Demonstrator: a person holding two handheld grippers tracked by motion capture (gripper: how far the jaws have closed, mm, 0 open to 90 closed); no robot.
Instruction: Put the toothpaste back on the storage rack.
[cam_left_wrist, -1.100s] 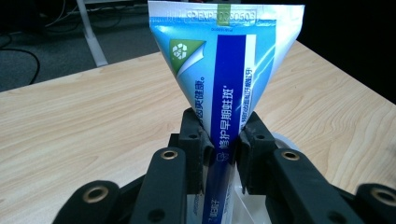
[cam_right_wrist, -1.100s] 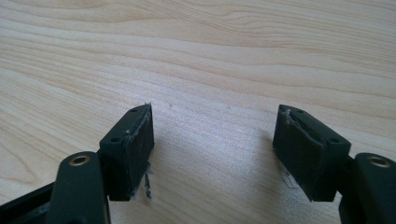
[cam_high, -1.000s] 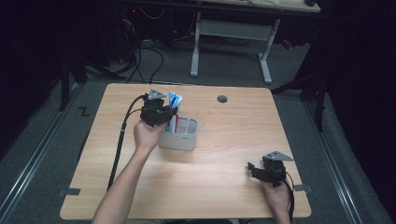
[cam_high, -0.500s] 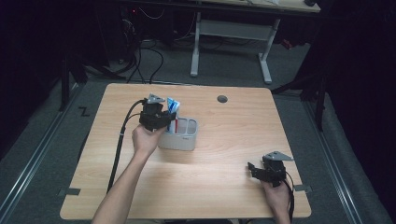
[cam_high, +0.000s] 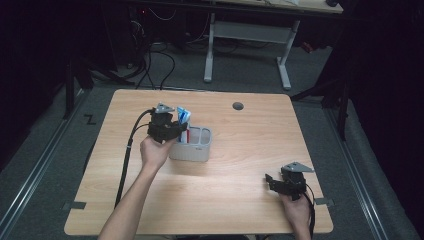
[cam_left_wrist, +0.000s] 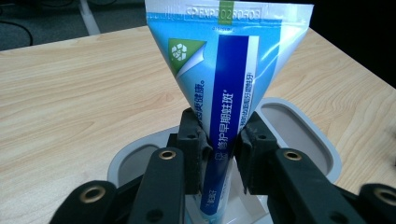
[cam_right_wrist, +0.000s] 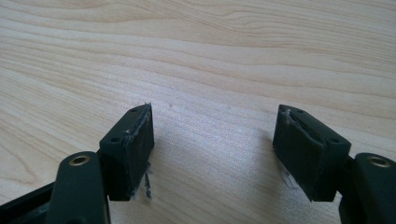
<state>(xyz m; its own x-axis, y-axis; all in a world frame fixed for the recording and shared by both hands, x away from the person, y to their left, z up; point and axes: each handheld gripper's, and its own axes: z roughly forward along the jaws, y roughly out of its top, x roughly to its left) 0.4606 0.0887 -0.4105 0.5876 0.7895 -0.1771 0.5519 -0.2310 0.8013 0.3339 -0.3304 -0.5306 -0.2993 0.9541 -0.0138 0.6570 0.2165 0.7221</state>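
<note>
Blue-and-white toothpaste tube (cam_left_wrist: 227, 88), grey holder (cam_left_wrist: 299, 122)

The table (cam_high: 240, 150) is overlooked from above; close beyond each gripper's fingers, its wood is shared.

toothpaste tube (cam_left_wrist: 229, 74) | crimp stamp: "EXP 20260503" | blue stripe: Chinese print | green corner: recycling sign

A grey holder (cam_high: 192, 150) stands on the wooden table (cam_high: 240, 200), left of centre.
</note>
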